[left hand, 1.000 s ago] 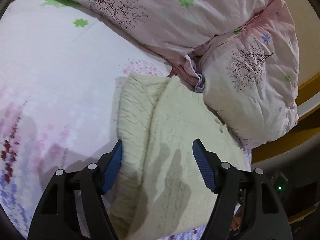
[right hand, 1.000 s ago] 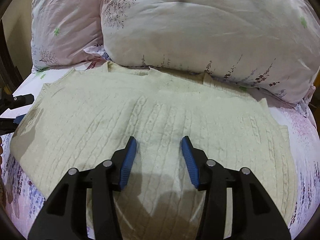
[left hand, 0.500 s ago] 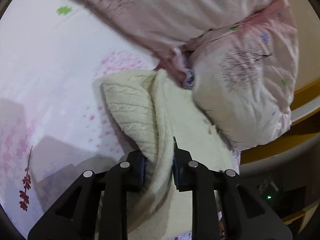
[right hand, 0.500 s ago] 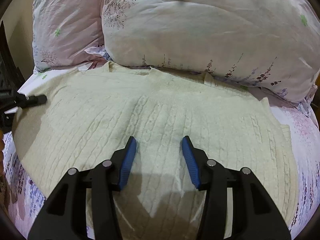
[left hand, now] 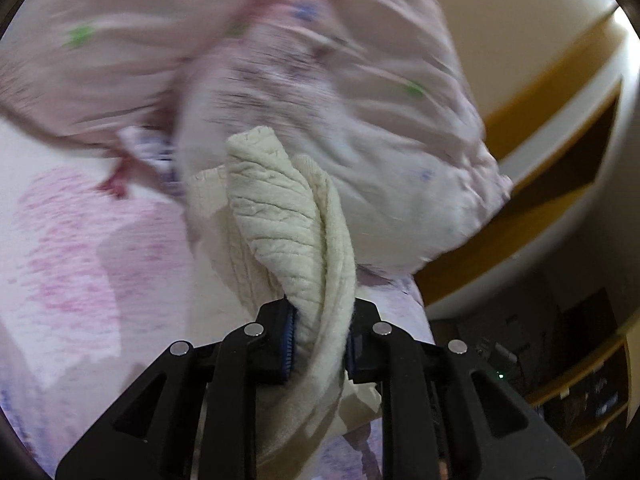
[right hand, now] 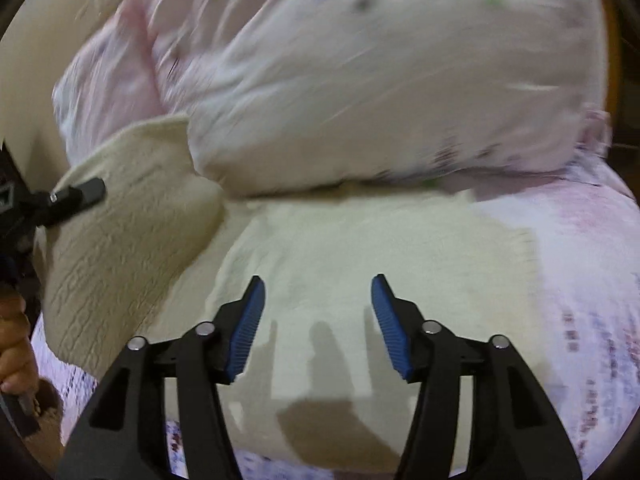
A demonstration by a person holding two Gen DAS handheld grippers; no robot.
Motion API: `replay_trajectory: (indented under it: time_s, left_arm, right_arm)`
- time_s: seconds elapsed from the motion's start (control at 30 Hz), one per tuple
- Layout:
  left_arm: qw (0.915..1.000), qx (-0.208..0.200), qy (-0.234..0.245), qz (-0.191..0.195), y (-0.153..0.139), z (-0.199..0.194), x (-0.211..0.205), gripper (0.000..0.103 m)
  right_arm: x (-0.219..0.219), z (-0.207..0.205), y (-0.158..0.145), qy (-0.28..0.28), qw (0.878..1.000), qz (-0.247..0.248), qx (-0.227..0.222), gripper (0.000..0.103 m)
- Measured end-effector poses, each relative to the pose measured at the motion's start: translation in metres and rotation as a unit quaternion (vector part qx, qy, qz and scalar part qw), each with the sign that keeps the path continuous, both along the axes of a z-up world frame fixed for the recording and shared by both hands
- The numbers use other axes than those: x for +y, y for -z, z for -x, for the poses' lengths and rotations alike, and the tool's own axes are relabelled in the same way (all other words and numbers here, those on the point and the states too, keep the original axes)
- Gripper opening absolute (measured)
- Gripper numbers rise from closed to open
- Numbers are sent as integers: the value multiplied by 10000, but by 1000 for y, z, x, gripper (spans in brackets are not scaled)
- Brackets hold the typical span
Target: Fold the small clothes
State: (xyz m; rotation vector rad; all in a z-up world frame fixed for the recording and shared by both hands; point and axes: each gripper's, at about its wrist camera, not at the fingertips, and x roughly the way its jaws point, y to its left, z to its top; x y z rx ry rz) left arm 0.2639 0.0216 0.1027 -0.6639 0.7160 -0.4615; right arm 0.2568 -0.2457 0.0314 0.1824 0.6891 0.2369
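Observation:
A cream cable-knit sweater [right hand: 360,248] lies on the bed in front of the pillows. My left gripper [left hand: 320,340] is shut on the sweater's left side [left hand: 288,224] and holds that fold lifted off the bed. In the right wrist view the lifted flap [right hand: 120,232] stands up at the left, with the left gripper's finger [right hand: 76,194] on it. My right gripper [right hand: 318,320] is open and empty, just above the flat middle of the sweater.
Two large pink floral pillows [right hand: 380,92] press against the sweater's far edge. The floral bedsheet [left hand: 72,240] spreads to the left. A wooden bed frame [left hand: 560,112] and dark shelving [left hand: 580,380] lie beyond the bed's right side. A hand [right hand: 12,340] shows at far left.
My left gripper closed on the sweater's left side and lifted it up and inward. My right gripper stayed open and shifted right over the sweater.

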Motion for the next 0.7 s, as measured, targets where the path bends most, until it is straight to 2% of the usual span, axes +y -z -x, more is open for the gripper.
replay_trajectory:
  time_s: [0.17,0.33,0.5,0.57,0.63,0.7]
  left_arm:
    - [9993,-73,342,-92,-5,-10,-54,18]
    - [9962,-74,719,-486,1,-18,-123,18]
    - [9838,257,1356,-1142,32,-30,-206,18]
    - [9756,536,1680,-1306,47,-36,-233,23]
    - [9718,641,1873,-1282,53,-36,-242,28]
    - [9711,363,2001,-1252,45,-28,-240,47]
  right_arm:
    - [-50,12,-3,458,9989,-129,-32,59]
    - [-99,22,7,960,9945,-401,87,59]
    - [-130,24,12,1298,9897,-574,181,59]
    - [-144,25,17,1443,9870,-647,281,59]
    - [-155,26,20,1512,9848,-775,360,59]
    - [-164,27,22,1533,9833,-891,408,59]
